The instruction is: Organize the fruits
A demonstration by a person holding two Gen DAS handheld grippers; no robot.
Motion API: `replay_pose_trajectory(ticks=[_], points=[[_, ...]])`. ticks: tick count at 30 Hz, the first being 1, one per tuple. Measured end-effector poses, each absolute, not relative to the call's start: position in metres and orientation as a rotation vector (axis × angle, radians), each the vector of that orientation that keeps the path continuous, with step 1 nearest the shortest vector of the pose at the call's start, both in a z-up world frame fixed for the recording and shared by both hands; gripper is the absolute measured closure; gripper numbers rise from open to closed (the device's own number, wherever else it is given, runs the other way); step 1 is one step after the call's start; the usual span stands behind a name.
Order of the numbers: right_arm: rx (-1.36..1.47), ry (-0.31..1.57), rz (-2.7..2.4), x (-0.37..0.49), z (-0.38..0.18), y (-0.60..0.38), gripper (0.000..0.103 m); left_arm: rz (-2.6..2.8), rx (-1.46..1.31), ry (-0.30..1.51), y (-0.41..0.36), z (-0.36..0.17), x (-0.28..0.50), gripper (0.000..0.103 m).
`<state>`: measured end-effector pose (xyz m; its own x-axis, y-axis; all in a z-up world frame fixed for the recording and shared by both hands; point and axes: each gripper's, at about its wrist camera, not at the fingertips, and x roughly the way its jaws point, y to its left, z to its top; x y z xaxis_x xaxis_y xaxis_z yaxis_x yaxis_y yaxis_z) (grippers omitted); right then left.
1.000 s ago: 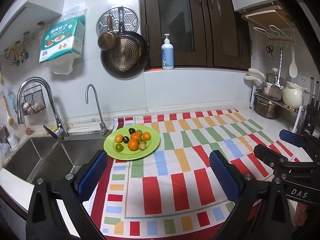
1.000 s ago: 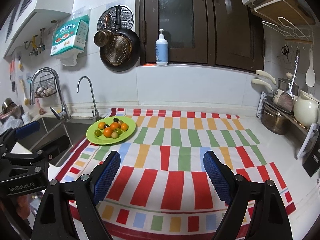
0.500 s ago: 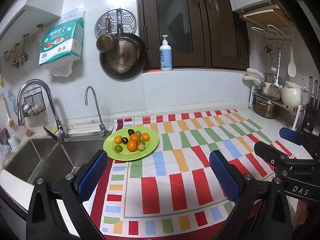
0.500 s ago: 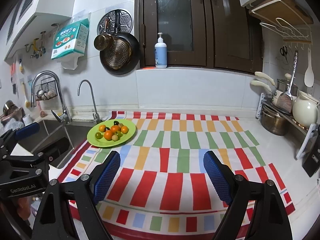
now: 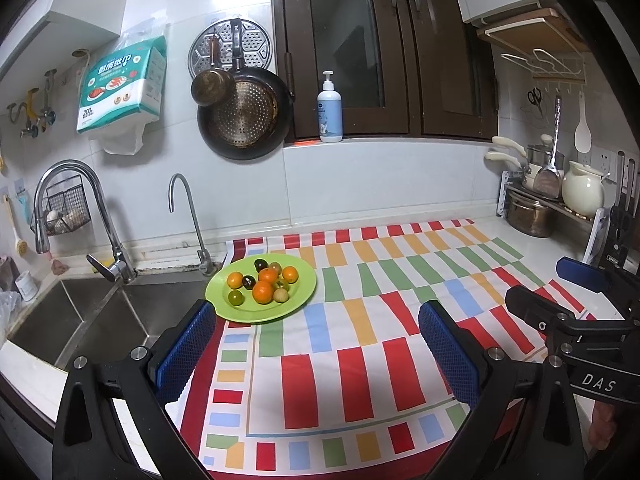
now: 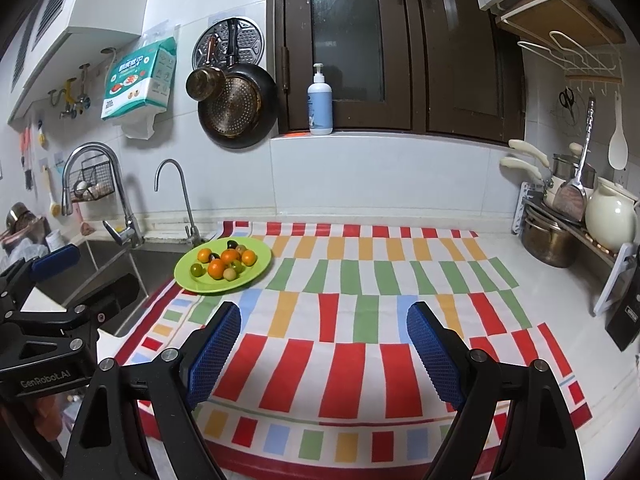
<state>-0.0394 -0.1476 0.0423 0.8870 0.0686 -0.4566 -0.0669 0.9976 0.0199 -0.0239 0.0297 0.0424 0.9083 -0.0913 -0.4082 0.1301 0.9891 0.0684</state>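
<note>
A green plate [image 5: 304,288] sits on the striped cloth near the sink and holds several small fruits: orange ones [image 5: 263,292], dark ones [image 5: 261,265] and greenish ones [image 5: 235,298]. The plate also shows in the right wrist view [image 6: 262,258] at the left. My left gripper [image 5: 320,350] is open and empty, held above the cloth just in front of the plate. My right gripper [image 6: 324,350] is open and empty, above the cloth's middle front, to the right of the plate.
A colourful striped cloth [image 5: 400,300] covers the counter. A steel sink [image 5: 80,320] with two taps lies left. A rack with pots and a cream jug [image 5: 582,194] stands at the right. Pans [image 5: 244,120] hang on the wall; a soap bottle [image 5: 330,110] stands on the sill.
Both views have shifted slightly; the plate sits a little lower and nearer in the left wrist view. Both grippers stay open and empty.
</note>
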Motion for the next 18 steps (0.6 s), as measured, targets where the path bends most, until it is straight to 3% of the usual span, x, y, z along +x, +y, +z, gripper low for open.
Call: replay_pose_trajectory(ticks=[18], points=[[0.004,0.491,0.065,-0.032,0.036,-0.145,0.017,-0.121,0.091,0.43,0.033,0.039,-0.013,0.0]])
